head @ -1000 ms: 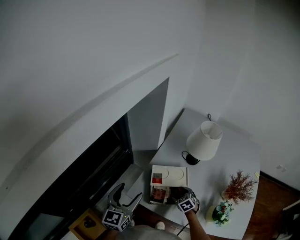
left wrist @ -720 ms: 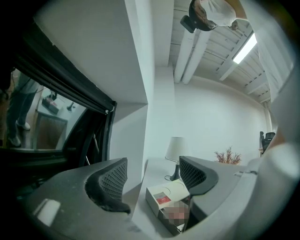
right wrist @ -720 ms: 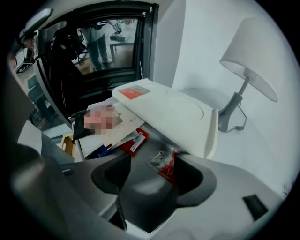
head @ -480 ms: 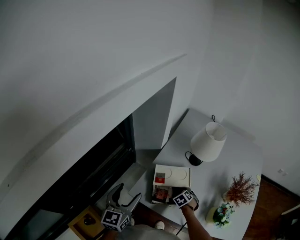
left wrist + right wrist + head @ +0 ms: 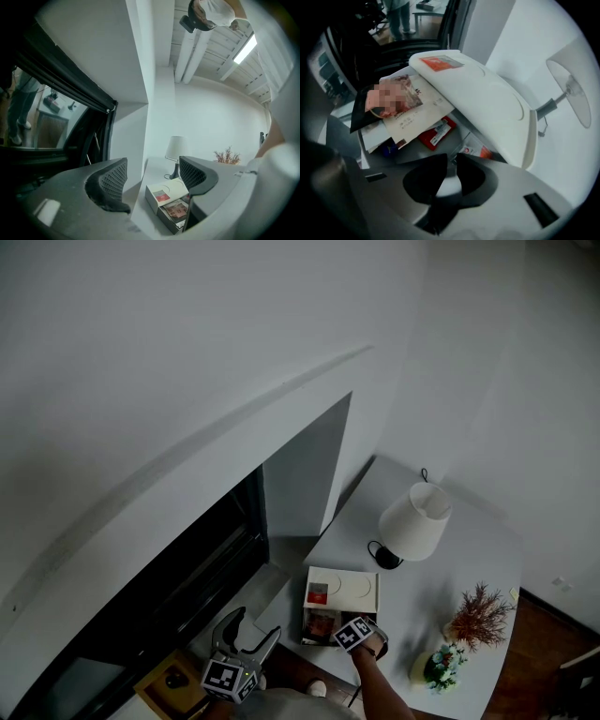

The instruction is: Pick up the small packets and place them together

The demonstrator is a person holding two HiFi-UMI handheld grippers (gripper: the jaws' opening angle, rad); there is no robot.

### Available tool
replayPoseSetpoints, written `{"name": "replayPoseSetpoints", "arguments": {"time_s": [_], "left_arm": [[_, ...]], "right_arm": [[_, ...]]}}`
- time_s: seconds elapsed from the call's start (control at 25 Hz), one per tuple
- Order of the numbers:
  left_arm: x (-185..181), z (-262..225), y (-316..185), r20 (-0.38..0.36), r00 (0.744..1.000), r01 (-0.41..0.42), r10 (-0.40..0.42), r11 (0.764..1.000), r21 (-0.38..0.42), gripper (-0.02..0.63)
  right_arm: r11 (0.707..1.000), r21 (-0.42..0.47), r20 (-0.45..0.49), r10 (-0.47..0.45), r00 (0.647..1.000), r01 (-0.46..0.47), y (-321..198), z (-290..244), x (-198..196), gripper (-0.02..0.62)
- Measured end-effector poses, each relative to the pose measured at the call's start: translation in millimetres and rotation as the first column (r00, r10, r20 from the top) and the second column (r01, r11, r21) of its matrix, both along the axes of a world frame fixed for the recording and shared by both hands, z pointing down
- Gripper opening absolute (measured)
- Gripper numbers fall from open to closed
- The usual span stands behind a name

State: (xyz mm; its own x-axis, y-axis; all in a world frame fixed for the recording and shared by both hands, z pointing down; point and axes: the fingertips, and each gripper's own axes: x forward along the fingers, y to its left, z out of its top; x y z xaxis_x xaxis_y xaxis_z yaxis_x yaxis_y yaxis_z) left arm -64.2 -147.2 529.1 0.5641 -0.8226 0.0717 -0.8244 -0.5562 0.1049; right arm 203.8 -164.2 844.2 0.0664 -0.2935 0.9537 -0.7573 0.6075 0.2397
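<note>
Inside white box, under its lid: right gripper jaws, just closing, now a narrow slit, seemingly pinching the orange-white packet edge. Red packet beside it untouched. Left gripper, short of box: jaws wide, empty. Judged: nothing gathered yet.

No word here can be read; the red label on the white lid is a smear of print; the lines on the paper are too small; the red packet has a white patch, just as illegible.
</note>
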Motion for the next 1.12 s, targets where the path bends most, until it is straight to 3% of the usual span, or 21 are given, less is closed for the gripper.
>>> {"name": "replayPoseSetpoints", "arguments": {"time_s": [0.08, 0.28, 0.56, 0.68, 0.72, 0.88, 0.92, 0.96, 1.08, 1.12], "left_arm": [[-0.5, 2.3, 1.6, -0.004, 1.0, 0.0, 0.0, 1.0, -0.003, 0.347], [-2.4, 3.6, 7.4, -0.007, 1.0, 0.003, -0.003, 1.0, -0.005, 0.347], [-13.0, 7.4, 8.1, -0.013, 0.999, 0.029, -0.03, 1.0, -0.009, 0.345], [-9.2, 8.4, 6.6, -0.006, 1.0, 0.016, -0.016, 1.0, -0.015, 0.342], [-7.0, 10.2, 6.4, -0.008, 1.0, 0.011, -0.011, 1.0, -0.017, 0.342], [4.1, 7.4, 8.2, 0.001, 1.0, -0.009, 0.009, 1.0, -0.012, 0.342], [4.8, 6.0, 8.5, 0.006, 1.0, -0.011, 0.011, 1.0, -0.01, 0.342], [4.1, 5.6, 8.6, 0.009, 1.0, -0.01, 0.01, 1.0, -0.008, 0.342], [-2.0, 7.4, 6.8, 0.01, 1.0, 0.006, -0.006, 1.0, -0.012, 0.342], [-4.4, 8.9, 6.2, 0.007, 1.0, 0.013, -0.013, 1.0, -0.014, 0.342]], "right_arm": [[0.998, -0.001, -0.023, -0.069, 0.997, 0.069, 3.0, 2.8, -5.6, 0.014], [0.996, 0.058, 0.033, -0.063, 0.997, 0.061, 13.2, -3.5, -11.4, 0.008], [0.971, 0.236, 0.102, -0.054, 0.993, 0.029, 27.3, -51.1, -4.7, 0.008], [0.967, 0.249, 0.078, -0.078, 0.994, 0.056, 21.3, -51.2, -3.7, 0.0], [0.97, 0.233, 0.067, -0.083, 0.994, 0.066, 17.9, -45.9, -4.3, 0.043], [0.983, 0.15, 0.077, -0.117, 0.99, 0.105, 7.4, -25.3, -11.4, 0.055], [0.984, 0.129, 0.068, -0.13, 0.989, 0.12, 5.1, -20.4, -11.8, 0.177], [0.986, 0.105, 0.058, -0.139, 0.989, 0.132, 3.5, -15.5, -11.5, 0.342], [0.99, 0.016, 0.059, -0.144, 0.988, 0.143, 3.5, -3.7, -7.8, 0.36], [0.99, -0.018, 0.069, -0.141, 0.988, 0.142, 4.7, -1.3, -7.0, 0.341]]}}
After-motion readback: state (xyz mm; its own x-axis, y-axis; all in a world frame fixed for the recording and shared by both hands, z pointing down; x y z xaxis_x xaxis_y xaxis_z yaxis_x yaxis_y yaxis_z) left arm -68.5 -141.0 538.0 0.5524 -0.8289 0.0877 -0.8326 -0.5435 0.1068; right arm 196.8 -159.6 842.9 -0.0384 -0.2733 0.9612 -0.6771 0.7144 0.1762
